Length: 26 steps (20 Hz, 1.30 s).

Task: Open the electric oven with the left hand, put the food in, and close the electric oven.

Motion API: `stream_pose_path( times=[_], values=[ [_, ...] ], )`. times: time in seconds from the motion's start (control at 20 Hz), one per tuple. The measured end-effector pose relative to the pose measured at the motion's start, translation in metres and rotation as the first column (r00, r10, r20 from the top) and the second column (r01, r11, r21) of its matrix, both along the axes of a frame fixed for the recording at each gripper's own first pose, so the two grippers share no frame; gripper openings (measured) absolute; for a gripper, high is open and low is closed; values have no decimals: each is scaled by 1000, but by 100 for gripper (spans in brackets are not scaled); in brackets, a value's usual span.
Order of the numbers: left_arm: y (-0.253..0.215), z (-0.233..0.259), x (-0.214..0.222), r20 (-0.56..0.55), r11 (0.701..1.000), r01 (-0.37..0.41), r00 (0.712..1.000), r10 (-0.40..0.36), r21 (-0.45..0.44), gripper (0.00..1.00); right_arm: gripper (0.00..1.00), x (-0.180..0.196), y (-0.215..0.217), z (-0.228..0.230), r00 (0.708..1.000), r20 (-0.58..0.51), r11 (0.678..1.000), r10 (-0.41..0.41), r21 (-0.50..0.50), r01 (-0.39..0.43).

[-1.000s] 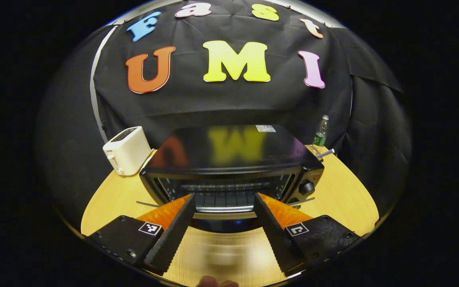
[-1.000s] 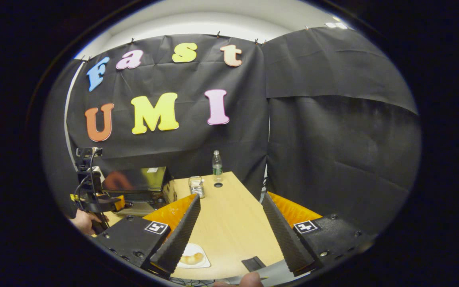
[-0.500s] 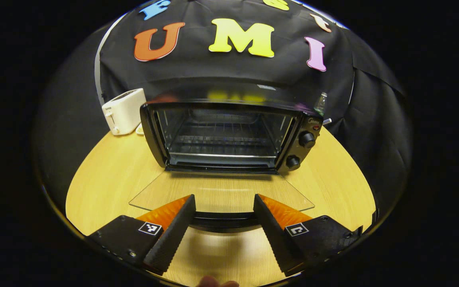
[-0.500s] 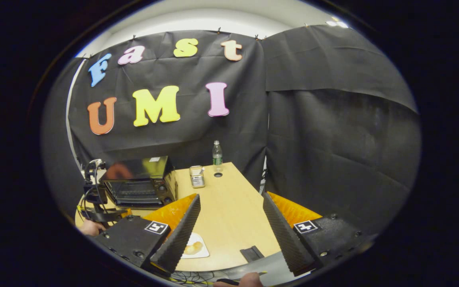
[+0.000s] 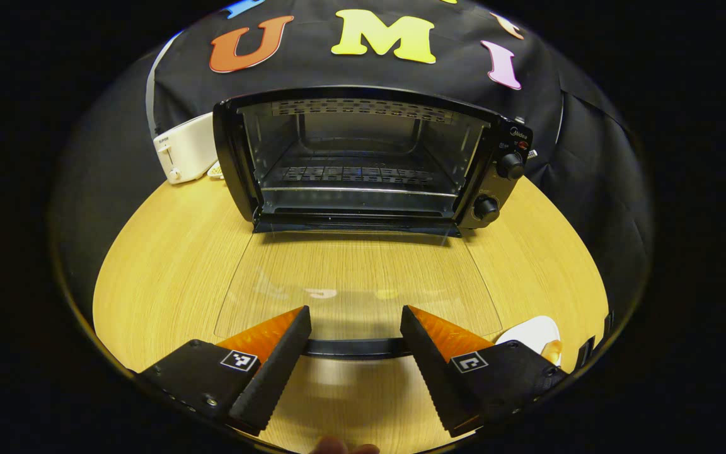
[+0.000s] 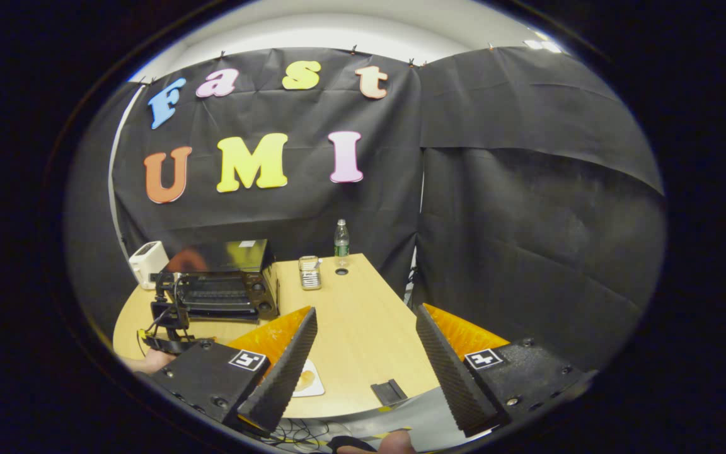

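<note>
Oven (image 5: 363, 157): door (image 5: 357, 284) down flat; food (image 6: 304, 380) unloaded. Left gripper (image 5: 353, 343) wide, straddling handle; right gripper (image 6: 363, 359) wide, empty.

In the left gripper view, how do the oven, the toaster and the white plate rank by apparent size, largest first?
1. Oven, clearly largest.
2. Toaster.
3. Plate, partly hidden behind the left gripper and nearer the camera, so its rank against the toaster is unsure.

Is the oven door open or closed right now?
Open. The oven shows its bare rack inside, and its glass door lies folded down flat over the table, with the handle nearest the left hand-held gripper.
</note>
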State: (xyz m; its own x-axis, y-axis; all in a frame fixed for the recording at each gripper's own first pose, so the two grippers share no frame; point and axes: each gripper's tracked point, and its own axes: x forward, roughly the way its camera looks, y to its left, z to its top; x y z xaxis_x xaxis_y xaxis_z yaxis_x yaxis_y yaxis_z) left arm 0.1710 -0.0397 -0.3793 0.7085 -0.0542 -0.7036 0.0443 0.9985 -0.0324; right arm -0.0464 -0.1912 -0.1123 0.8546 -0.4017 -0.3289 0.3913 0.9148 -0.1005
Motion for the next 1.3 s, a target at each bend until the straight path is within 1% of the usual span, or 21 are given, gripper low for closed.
stream_pose_path(
  times=[0.05,0.2,0.35,0.45,0.55,0.65,0.7,0.85,0.95,1.0,1.05,1.15,1.25,1.3],
  values=[
    [-1,1,-1,9,1000,8,1000,-8,2,95,97,-3,6,-3,1000,-11,1000,11,-3,-11],
    [3,11,-4,43,1000,17,999,-17,-9,95,97,-9,23,-12,998,-38,999,43,-1,-44],
    [7,23,-13,79,999,22,997,-20,-33,93,97,-13,37,-23,996,-55,998,66,22,-65],
    [14,38,-21,113,999,32,993,-30,-15,94,97,-11,46,-36,994,-72,996,88,38,-86],
    [18,63,-35,162,999,39,986,-36,-15,94,98,-1,56,-50,988,-84,989,132,73,-126],
    [23,95,-57,214,999,32,976,-28,-15,94,98,17,64,-72,975,-117,978,191,112,-179],
    [29,110,-70,236,1000,18,972,-14,-12,94,98,26,64,-88,969,-137,972,207,138,-189],
    [44,150,-100,292,999,-49,955,52,-19,93,97,49,75,-141,951,-192,947,242,260,-188],
    [51,169,-112,316,995,-100,943,101,-19,93,96,65,90,-183,928,-238,919,287,341,-197],
    [50,178,-116,322,993,-116,939,118,-28,93,96,70,95,-207,911,-276,907,306,376,-191],
    [44,189,-115,333,993,-112,936,119,-40,93,95,74,96,-228,896,-308,897,321,403,-183],
    [32,205,-110,347,995,-97,932,103,-34,93,94,81,94,-264,869,-369,885,330,442,-148],
    [25,214,-104,356,996,-87,930,90,-24,93,92,86,89,-284,855,-408,878,319,467,-105],
    [21,215,-102,359,996,-85,929,85,-18,93,92,90,88,-289,849,-421,877,319,471,-97]
  ],
)
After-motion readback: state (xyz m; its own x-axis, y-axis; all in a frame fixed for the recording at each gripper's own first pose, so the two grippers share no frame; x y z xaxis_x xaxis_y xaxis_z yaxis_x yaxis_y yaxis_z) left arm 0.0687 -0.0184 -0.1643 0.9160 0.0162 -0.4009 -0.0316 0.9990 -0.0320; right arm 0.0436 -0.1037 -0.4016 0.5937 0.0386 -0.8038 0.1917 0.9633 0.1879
